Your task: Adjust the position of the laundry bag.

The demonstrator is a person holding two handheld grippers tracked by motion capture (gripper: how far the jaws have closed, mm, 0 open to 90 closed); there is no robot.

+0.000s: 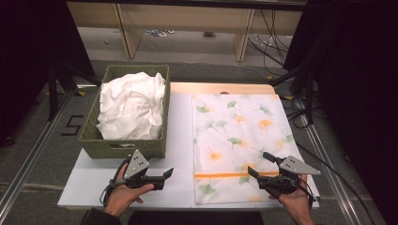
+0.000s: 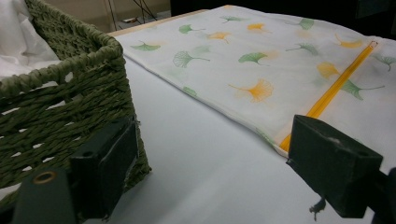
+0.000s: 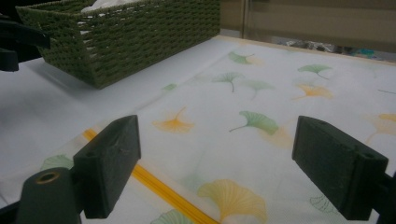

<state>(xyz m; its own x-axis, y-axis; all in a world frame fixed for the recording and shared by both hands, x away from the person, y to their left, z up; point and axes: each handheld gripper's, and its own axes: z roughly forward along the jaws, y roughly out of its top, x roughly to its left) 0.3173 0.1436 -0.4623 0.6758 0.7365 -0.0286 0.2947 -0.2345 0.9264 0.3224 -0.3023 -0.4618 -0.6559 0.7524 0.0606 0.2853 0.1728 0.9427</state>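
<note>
A white cloth bag printed with green and orange ginkgo leaves point(image 1: 239, 140) lies flat on the right half of the white table point(image 1: 180, 136), an orange zip strip point(image 1: 225, 175) across its near end. A green woven basket point(image 1: 94, 140) at the left holds crumpled white cloth point(image 1: 131, 105). My left gripper point(image 1: 162, 176) hovers open in front of the basket, pointing right toward the bag point(image 2: 280, 60). My right gripper point(image 1: 258, 164) is open over the bag's near right corner point(image 3: 261, 154), with nothing between its jaws.
The basket's near wall point(image 2: 56, 121) stands close beside my left jaw. Bare table top point(image 2: 201, 158) lies between basket and bag. A wooden strip point(image 1: 220, 88) edges the far side of the table. Cables point(image 1: 272, 42) lie on the floor beyond, and dark curtains hang at both sides.
</note>
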